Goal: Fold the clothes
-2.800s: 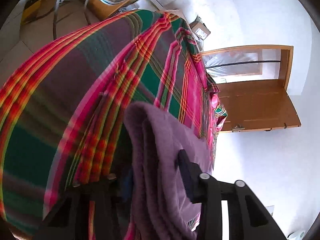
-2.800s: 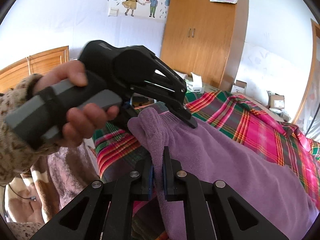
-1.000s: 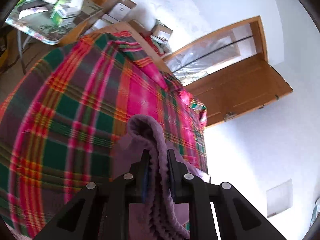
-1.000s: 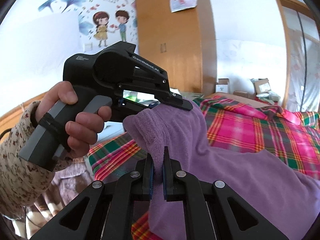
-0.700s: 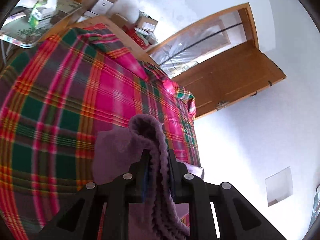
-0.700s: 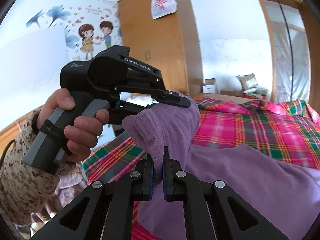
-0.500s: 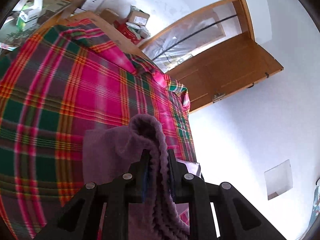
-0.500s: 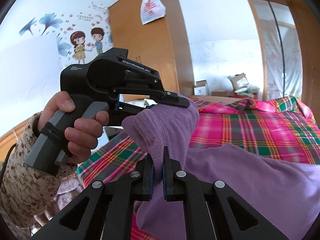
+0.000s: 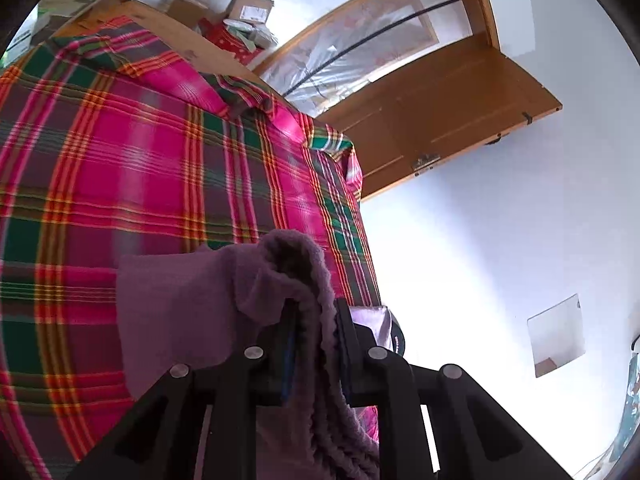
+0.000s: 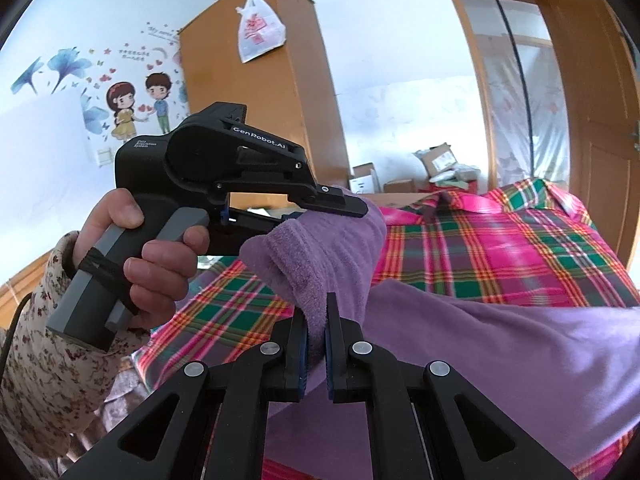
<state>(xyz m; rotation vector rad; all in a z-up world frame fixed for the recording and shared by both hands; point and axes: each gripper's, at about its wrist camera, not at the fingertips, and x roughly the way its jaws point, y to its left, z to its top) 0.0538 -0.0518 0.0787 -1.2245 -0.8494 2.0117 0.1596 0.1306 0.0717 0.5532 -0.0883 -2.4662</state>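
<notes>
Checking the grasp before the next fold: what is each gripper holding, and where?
Both the left gripper and the right gripper are shut on the purple garment, each pinching its bunched upper edge.

**Counted items in a bedroom scene**

Two black grippers: left gripper (image 10: 340, 208), right gripper (image 10: 316, 344). One purple garment (image 10: 460, 344). One plaid-covered bed (image 9: 140, 168). One hand (image 10: 156, 260). One wooden wardrobe (image 10: 272, 92). One white bag (image 10: 260, 32). Several cardboard boxes (image 10: 436, 160).

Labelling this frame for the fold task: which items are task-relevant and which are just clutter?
In play:
- purple garment, fleecy edge pinched by both grippers
- left gripper, shut on it
- right gripper, shut on it
- plaid bedspread under the garment

Just lying about:
- cardboard boxes
- wardrobe
- plastic bag hung on it
- door
</notes>
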